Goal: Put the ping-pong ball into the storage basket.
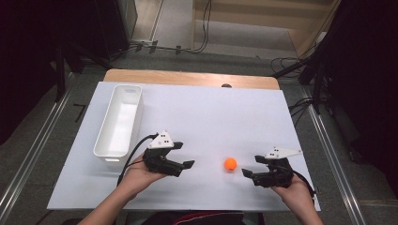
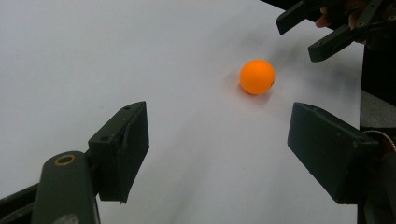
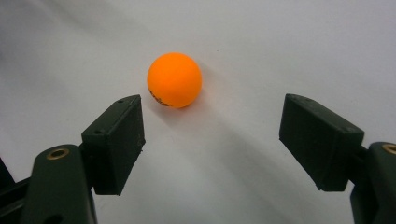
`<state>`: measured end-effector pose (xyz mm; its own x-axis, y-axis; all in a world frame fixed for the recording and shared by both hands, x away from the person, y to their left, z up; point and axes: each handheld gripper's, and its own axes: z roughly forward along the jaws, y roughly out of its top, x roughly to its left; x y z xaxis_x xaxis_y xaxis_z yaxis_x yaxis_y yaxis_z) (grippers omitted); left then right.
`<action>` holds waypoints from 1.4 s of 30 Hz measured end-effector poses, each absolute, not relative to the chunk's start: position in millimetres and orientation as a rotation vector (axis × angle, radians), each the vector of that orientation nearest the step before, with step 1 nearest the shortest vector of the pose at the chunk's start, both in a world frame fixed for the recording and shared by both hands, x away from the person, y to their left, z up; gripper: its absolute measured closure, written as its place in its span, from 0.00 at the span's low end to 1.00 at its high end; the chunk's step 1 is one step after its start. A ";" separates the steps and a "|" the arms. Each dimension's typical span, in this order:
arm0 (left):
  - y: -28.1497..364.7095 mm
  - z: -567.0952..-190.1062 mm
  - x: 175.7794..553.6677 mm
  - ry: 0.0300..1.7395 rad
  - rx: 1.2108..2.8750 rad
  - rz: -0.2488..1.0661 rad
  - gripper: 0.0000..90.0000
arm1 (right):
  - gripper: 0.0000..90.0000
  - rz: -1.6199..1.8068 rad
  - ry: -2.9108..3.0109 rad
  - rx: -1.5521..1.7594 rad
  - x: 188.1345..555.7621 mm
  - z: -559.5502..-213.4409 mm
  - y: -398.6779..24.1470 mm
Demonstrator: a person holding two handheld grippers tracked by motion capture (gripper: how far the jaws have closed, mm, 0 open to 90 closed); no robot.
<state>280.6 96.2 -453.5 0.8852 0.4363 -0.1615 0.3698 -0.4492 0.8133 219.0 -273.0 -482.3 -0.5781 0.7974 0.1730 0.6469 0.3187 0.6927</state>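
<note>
ball (image 1: 230, 163): plain orange, small dark print | bin (image 1: 118, 120): white | table sheet (image 1: 211, 117): white | table edge (image 1: 187, 77): light wood | grippers' jaws: black

The ball (image 1: 230, 163) lies on the table (image 1: 211, 112), right of the bin (image 1: 118, 121).

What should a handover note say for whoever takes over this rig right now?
Left gripper: open, empty, aimed at the ball from its left.
Right gripper: open, empty, the nearer one to the ball.
Ball: orange, loose on the white table between the grippers, ahead of both jaw pairs, touching neither.
Bin: white, empty, far left.
Done: nothing held or binned.
Left: probably grasp the ball, then carry it to the bin, if that is the goal.
</note>
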 end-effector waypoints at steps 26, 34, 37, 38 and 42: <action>65.3 -441.9 297.1 0.560 2.084 0.059 0.22 | 0.23 1.105 2.384 1.341 219.2 -483.1 -273.2; 54.5 -439.2 302.4 0.555 2.097 0.059 0.22 | 0.23 1.097 2.388 1.343 219.0 -483.4 -273.5; 51.0 -438.4 305.1 0.562 2.096 0.043 0.22 | 0.23 1.096 2.391 1.338 218.9 -483.4 -273.6; 49.7 -438.6 305.8 0.563 2.093 0.039 0.22 | 0.23 1.100 2.389 1.340 218.8 -483.3 -273.5; 44.5 -438.1 307.9 0.561 2.100 0.039 0.22 | 0.23 1.102 2.386 1.339 218.6 -483.5 -273.9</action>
